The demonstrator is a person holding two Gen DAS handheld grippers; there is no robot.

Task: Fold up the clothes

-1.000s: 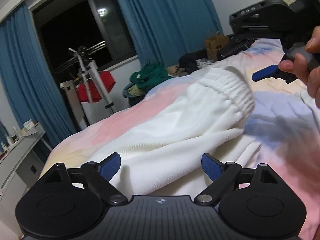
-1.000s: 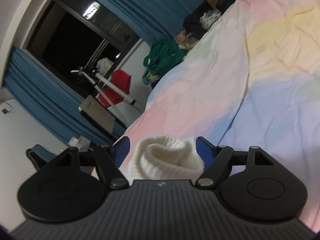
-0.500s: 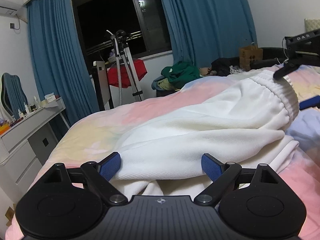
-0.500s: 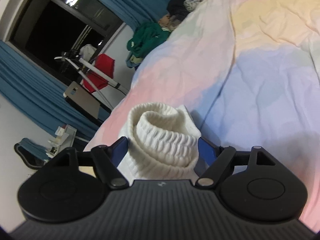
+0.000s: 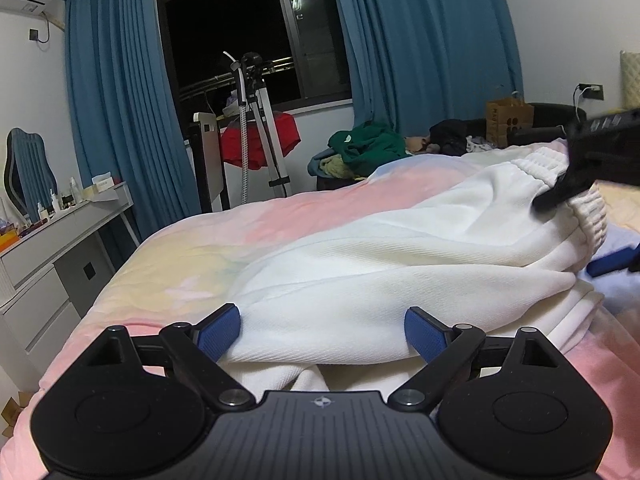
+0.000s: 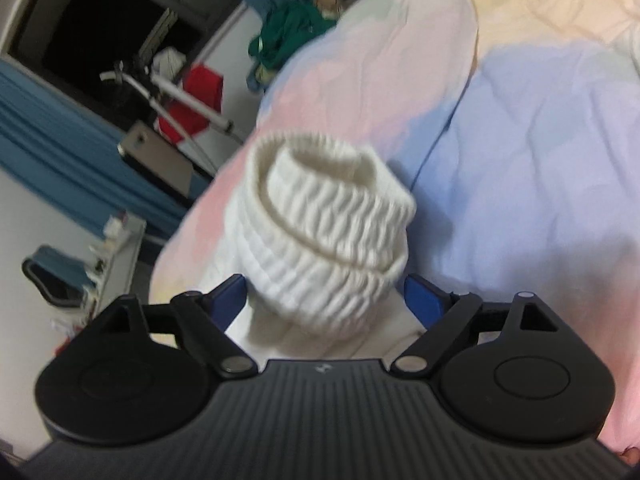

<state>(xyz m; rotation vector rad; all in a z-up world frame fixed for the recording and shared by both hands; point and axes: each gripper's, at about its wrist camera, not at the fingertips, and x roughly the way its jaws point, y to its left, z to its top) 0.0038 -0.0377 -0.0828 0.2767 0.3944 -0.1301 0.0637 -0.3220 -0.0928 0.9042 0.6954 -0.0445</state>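
Note:
White ribbed-waist trousers (image 5: 400, 256) lie bunched on a pastel bed sheet (image 5: 248, 236). My left gripper (image 5: 322, 330) is open, its blue pads either side of a fold of the white cloth at the near end. My right gripper (image 6: 324, 300) is open with the rolled elastic waistband (image 6: 324, 232) between its blue pads; the pads stand apart from the cloth. In the left wrist view the right gripper (image 5: 600, 208) shows at the far right, around the waistband (image 5: 584, 204).
The bed's left edge drops to a grey dresser (image 5: 52, 248). A clothes rack with a red garment (image 5: 260, 144) and a pile of green clothes (image 5: 368, 148) stand beyond the bed's foot, in front of blue curtains (image 5: 420, 40).
The right gripper has moved forward around the waistband, which now looms larger between its pads. The left wrist view has levelled out and the trousers are pulled flatter toward the right.

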